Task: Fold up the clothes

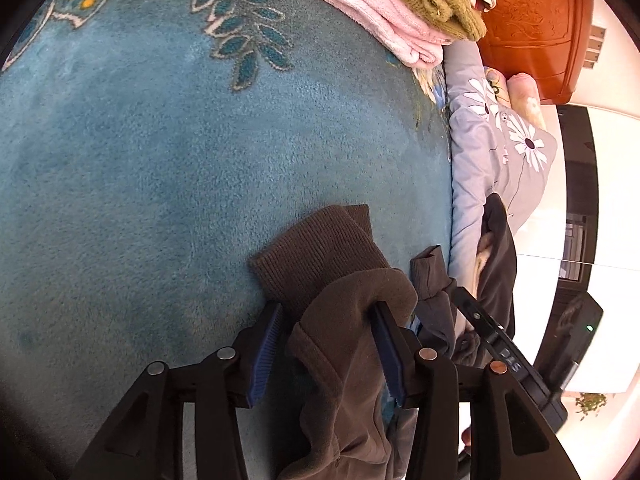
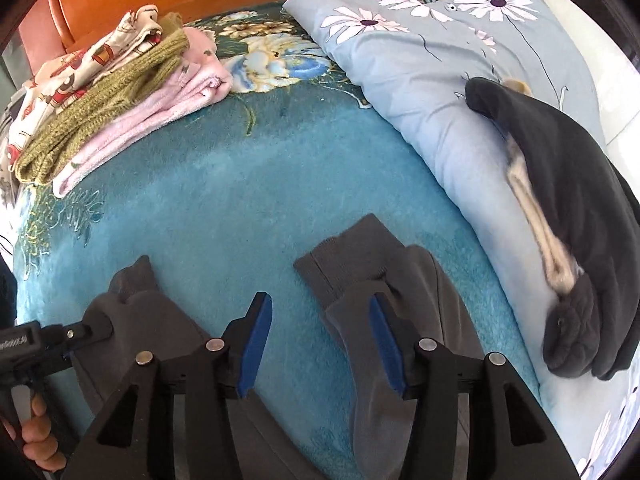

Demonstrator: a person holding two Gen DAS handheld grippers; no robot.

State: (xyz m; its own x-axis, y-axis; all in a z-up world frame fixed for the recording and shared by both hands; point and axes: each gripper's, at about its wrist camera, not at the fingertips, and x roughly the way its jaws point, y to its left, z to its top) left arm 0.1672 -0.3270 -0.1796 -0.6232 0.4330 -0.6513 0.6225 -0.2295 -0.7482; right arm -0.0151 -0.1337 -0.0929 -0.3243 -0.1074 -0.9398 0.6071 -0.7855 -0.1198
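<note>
With both trouser cuffs laid on the blue blanket, my left gripper and right gripper gape half-open, gripping nothing; next I regrip for folding.

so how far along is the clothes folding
Done: a stack of folded items sits by the headboard. In hand: grey-brown trousers lie on the blue blanket, one leg between the open pads of the left hand-held gripper; the right hand-held gripper is open beside the other cuff. Left: folding these, plus the dark garment on the quilt.
</note>
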